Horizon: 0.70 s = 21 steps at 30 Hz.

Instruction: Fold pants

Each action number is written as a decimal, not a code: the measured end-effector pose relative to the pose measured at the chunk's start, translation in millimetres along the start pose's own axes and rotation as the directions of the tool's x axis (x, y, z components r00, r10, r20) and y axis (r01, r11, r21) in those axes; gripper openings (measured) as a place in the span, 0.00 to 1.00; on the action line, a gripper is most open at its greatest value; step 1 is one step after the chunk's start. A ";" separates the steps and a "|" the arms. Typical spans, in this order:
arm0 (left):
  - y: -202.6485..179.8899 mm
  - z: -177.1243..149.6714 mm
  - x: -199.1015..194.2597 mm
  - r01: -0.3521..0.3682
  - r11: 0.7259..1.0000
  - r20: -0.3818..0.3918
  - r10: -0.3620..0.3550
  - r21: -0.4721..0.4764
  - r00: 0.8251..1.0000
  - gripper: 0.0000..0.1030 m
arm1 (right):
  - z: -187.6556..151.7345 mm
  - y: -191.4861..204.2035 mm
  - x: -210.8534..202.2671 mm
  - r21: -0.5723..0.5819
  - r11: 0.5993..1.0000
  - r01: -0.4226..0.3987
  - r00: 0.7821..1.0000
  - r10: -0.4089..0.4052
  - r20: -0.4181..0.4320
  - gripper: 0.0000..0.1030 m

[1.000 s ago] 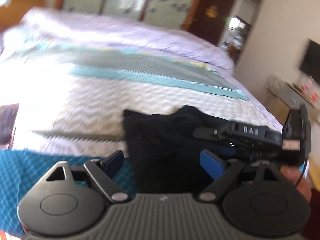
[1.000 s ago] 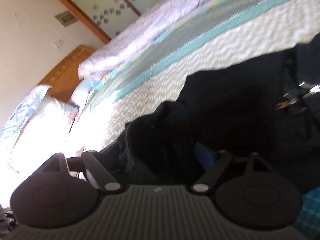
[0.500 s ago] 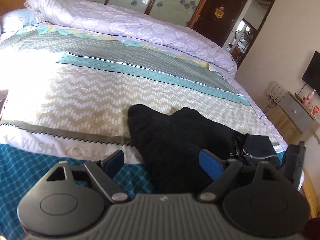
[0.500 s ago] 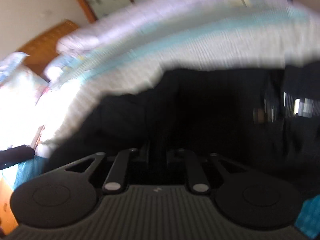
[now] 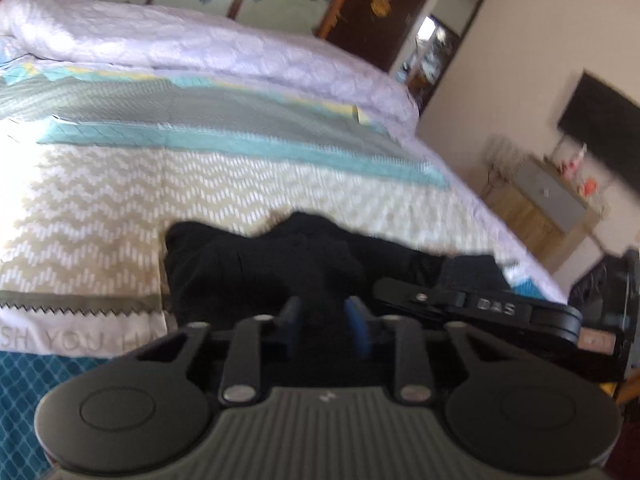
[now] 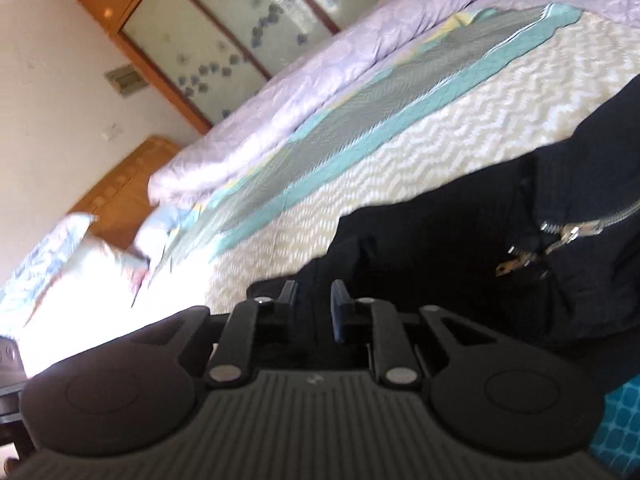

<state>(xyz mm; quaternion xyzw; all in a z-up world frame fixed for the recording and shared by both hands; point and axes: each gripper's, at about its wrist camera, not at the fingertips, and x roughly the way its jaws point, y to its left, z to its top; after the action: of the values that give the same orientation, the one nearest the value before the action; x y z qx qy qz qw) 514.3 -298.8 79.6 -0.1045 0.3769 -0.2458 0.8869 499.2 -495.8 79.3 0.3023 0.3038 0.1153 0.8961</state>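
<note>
Bed [image 5: 240, 184]: fills most of both views; patterned cover with cream zigzag, grey and teal bands, and a blue diamond strip at the near edge.
Duvet [image 5: 224, 52]: pale lilac, bunched along the far side of the bed.
Wardrobe [image 6: 248, 28]: wood-framed frosted doors beyond the bed.
Pants [image 5: 260, 264]: black, lying in a heap on the near part of the bed, over the cream zigzag band; a silver zipper [image 6: 580, 228] shows in the right wrist view.
Left gripper [image 5: 325, 330]: its blue-padded fingers have just drawn in and now pinch a ridge of the black pants fabric.
Right gripper [image 6: 314, 310]: fingers close together, pinching a fold of the pants near the zipper side; it shows at the right edge of the left wrist view, just beside the left gripper.
</note>
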 end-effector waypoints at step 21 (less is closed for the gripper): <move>-8.0 35.3 32.6 -0.014 1.000 -0.024 0.015 0.008 1.000 0.27 | 48.1 -155.5 -146.6 0.234 0.901 0.365 0.868 -0.420 0.265 0.61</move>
<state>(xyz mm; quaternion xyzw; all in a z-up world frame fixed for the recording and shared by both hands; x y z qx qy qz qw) 556.2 -322.5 86.9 -0.0954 0.3874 -0.2420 0.8844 416.6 -698.7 84.2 0.3262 0.2241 -0.1460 0.9067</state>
